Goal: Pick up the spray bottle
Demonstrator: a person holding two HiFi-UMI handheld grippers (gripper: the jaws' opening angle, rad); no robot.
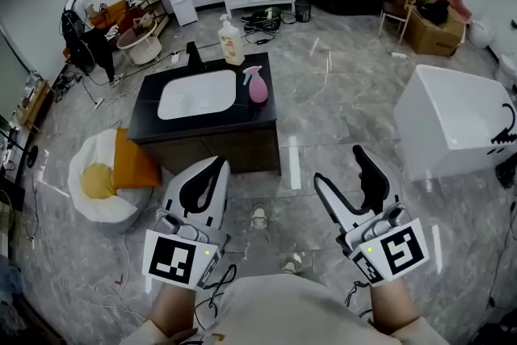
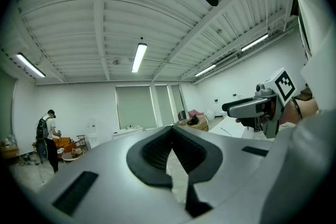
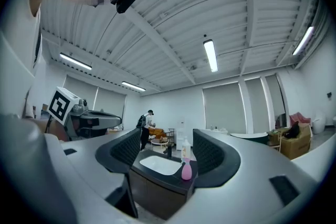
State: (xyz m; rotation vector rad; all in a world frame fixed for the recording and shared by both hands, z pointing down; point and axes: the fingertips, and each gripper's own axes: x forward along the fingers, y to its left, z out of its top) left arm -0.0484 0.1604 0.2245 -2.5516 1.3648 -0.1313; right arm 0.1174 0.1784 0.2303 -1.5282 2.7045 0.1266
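Note:
The pink spray bottle [image 1: 257, 85] stands upright on the black vanity counter [image 1: 260, 115], at the right of the white sink [image 1: 197, 94]. In the right gripper view the spray bottle [image 3: 186, 170] shows far off, framed between the jaws and well beyond them. My right gripper [image 1: 339, 166] [image 3: 167, 144] is open and empty, held over the floor short of the vanity. My left gripper [image 1: 216, 164] [image 2: 172, 131] is shut, its tips touching with nothing between them, also short of the counter's front edge.
A tall soap bottle [image 1: 231, 40] and a black faucet [image 1: 194, 54] stand at the counter's back. A white tub [image 1: 456, 121] is at the right, a white-and-yellow seat [image 1: 98, 180] with an orange cushion [image 1: 133, 161] at the left. A person [image 1: 78, 8] stands far left. Cables lie on the floor.

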